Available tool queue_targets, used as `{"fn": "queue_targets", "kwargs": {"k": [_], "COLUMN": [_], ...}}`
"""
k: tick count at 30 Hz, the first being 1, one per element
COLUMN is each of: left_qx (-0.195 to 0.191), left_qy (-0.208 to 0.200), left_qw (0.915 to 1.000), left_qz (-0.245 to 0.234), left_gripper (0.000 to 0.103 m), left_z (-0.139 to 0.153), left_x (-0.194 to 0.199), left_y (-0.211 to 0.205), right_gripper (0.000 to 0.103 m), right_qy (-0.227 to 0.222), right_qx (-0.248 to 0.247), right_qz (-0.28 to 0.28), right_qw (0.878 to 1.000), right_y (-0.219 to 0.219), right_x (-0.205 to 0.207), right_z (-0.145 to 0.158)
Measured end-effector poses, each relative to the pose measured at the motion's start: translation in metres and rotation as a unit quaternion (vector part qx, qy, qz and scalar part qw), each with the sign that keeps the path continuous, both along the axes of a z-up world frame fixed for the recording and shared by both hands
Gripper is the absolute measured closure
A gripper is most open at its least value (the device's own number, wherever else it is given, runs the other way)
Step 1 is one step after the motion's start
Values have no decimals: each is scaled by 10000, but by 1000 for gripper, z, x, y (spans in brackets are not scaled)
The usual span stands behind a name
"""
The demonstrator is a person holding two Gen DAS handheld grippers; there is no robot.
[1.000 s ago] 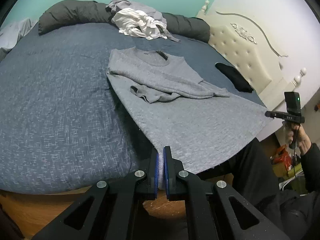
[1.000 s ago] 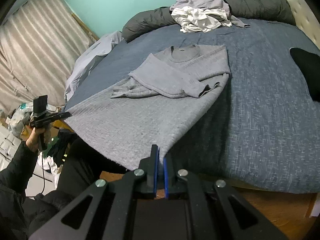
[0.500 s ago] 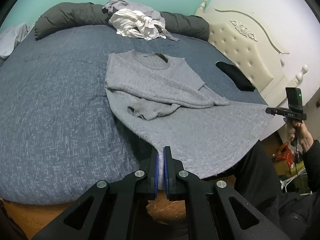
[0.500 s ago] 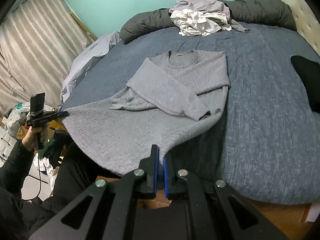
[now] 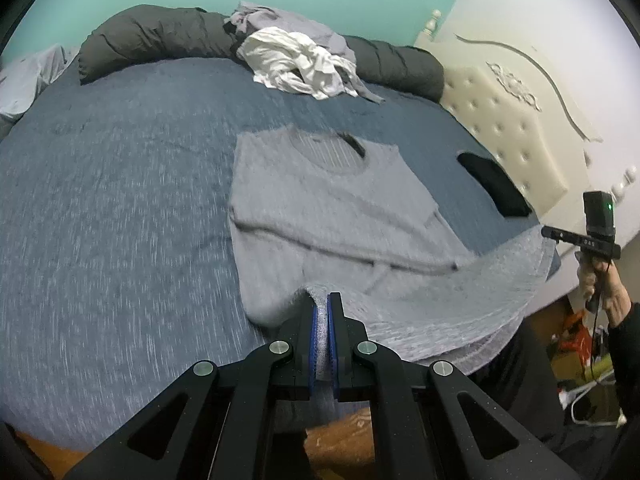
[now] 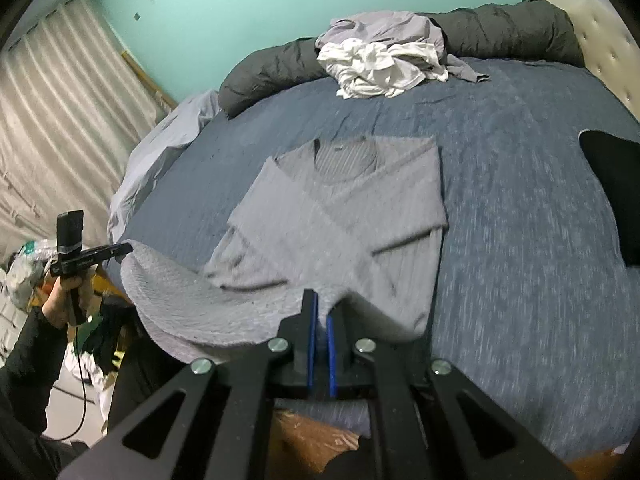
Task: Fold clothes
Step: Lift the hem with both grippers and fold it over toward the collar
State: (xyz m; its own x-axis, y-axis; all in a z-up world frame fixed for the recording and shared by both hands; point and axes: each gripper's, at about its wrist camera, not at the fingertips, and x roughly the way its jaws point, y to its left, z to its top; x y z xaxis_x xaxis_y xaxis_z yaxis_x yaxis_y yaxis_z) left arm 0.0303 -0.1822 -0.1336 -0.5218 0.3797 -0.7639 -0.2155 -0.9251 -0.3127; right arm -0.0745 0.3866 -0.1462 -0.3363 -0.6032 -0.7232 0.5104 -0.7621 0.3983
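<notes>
Two corners of the grey knitted sweater (image 5: 332,216) are in my grip: my left gripper (image 5: 322,316) has its blue-padded fingers clamped on the hem at one corner, and my right gripper (image 6: 319,312) has its fingers closed on the opposite corner. The sweater lies on the dark blue flecked bed cover (image 5: 112,208), collar toward the far side and sleeves crossed over the chest, while the hem between my two grippers arcs up off the mattress and hides the bed edge below it. Both views are smeared, so I cannot read the knit or see where the sleeve cuffs end. A crumpled white and pale grey clothes pile (image 5: 300,60) sits against the long dark grey bolster (image 5: 160,36). A flat black garment (image 5: 494,188) near the cream tufted headboard (image 5: 512,120) is cut off at the frame edge in the right wrist view.
</notes>
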Motion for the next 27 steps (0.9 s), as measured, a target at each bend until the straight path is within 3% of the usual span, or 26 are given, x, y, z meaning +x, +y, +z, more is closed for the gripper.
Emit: {"fn": "queue_targets", "kwargs": {"k": [10,27], "left_qx": [216,496], "left_qy": [-36,-362], "left_qw": [9992,9960], "left_qz": [323,650], "left_gripper": [98,98], "left_z": [-1,-59], "left_x": [-107,-297], "left_y": [-14,-37], "right_gripper": [99,99], "right_qy": [-187,-440], "right_qx": [-24,300], "right_qz": [-219,-518], "right_qw": [9996,9972], "right_y": [-12,-50], "right_x": [-105,-281], "right_z": [-4,-47]}}
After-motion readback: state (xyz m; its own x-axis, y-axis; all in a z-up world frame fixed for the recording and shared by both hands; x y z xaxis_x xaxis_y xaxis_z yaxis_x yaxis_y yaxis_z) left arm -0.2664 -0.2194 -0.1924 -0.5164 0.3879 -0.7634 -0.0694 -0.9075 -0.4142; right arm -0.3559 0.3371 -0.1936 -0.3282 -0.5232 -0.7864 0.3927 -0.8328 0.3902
